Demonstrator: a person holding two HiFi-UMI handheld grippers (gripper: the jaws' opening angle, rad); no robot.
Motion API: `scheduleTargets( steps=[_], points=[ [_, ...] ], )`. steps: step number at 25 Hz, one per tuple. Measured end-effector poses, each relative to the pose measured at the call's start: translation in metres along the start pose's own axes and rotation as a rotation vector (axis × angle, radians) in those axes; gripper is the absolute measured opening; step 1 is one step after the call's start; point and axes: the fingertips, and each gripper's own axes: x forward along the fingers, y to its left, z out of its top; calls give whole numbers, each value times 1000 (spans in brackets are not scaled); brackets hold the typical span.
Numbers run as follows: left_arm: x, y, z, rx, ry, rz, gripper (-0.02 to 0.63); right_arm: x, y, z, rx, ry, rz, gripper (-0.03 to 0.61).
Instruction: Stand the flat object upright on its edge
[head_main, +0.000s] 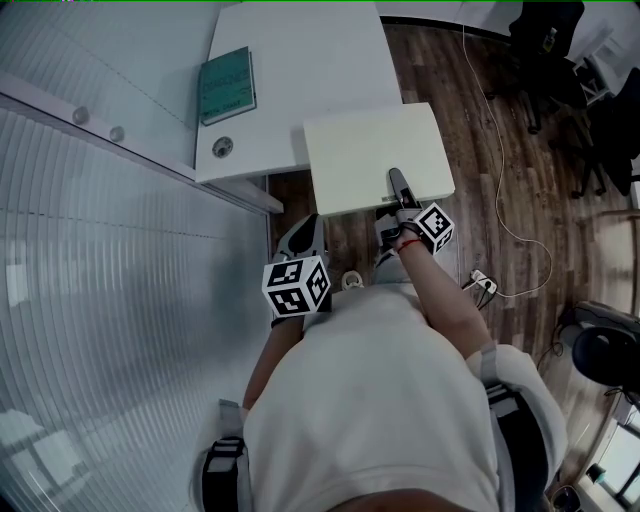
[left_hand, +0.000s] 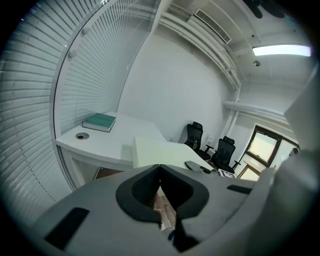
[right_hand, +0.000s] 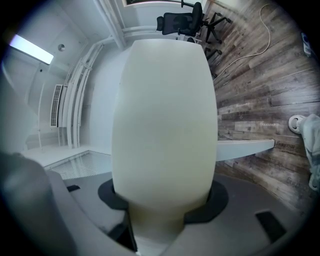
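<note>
A thick cream board (head_main: 375, 155) lies flat, its far part on the white desk (head_main: 300, 60) and its near part sticking out over the wood floor. My right gripper (head_main: 398, 183) holds the board's near edge, with one jaw on top and the other hidden below. In the right gripper view the board (right_hand: 165, 110) fills the gap and both black pads (right_hand: 111, 195) sit against it. My left gripper (head_main: 303, 228) hangs below the desk corner, left of the board, apart from it. Its jaws (left_hand: 160, 166) meet at the tip with nothing between them.
A green book (head_main: 227, 85) lies at the desk's far left, and a round cable hole (head_main: 222, 148) sits near the front edge. A wall of blinds runs down the left. Black office chairs (head_main: 545, 50) stand at the right. A white cable (head_main: 500, 150) and socket strip (head_main: 482, 283) lie on the floor.
</note>
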Motion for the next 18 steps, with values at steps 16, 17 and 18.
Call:
scheduleTargets(
  steps=[16,17,18],
  points=[
    [-1,-2,7,7,-20,-9,20,-20,7,7,-12,5,-28,264],
    [-1,-1,8,7,-21,-10,20,-20,8,8,-16,5,-30,264],
    [-1,-1,8,8,-21,-10,20,-20,8,9,-21,4,-32,263]
  ],
)
